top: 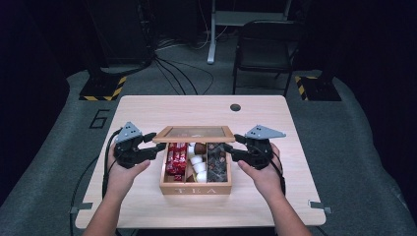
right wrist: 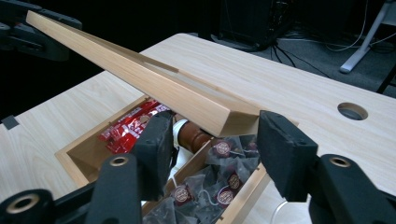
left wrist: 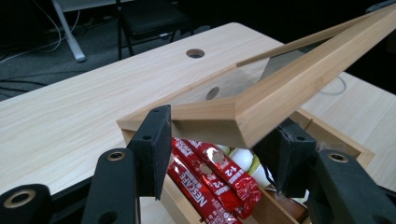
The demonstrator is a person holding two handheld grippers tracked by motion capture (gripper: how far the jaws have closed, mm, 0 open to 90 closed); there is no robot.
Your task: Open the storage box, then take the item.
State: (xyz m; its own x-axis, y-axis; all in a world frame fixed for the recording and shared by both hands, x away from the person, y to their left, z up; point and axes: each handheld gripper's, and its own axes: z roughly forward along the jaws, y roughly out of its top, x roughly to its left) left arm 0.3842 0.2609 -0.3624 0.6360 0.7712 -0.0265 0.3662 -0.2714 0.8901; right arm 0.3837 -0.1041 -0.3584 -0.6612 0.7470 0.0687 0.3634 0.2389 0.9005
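High view shows a wooden tea box [top: 195, 188] near the middle of the tabletop [top: 147, 110], its glass-paned lid [top: 193, 133] raised at the front and hinged along the far edge, with a gripper at each front corner. The left gripper [top: 153, 146] has its fingers [left wrist: 152, 149] pinching the lid's left corner, one pad on the front face and the other behind the side rail. The right gripper [top: 230, 149] straddles the right corner; its fingers [right wrist: 155, 149] stand to either side of the wood, and whether the pads press on it or merely bracket it I cannot tell. The step in hand looks like swinging the lid on its hinge, and it would go best with both corners moving together at the same height, so the frame does not twist, and with the box staying flat on the tabletop and not tipping back. Inside, red coffee sticks [top: 176, 158] fill the left compartment, white creamer cups [top: 198, 163] and a brown one [right wrist: 192, 135] the middle, dark tea sachets [top: 217, 164] the right. The hinges are hidden behind the lid, the far ends of the compartments lie under it, and the print on the sachets is too small to read.
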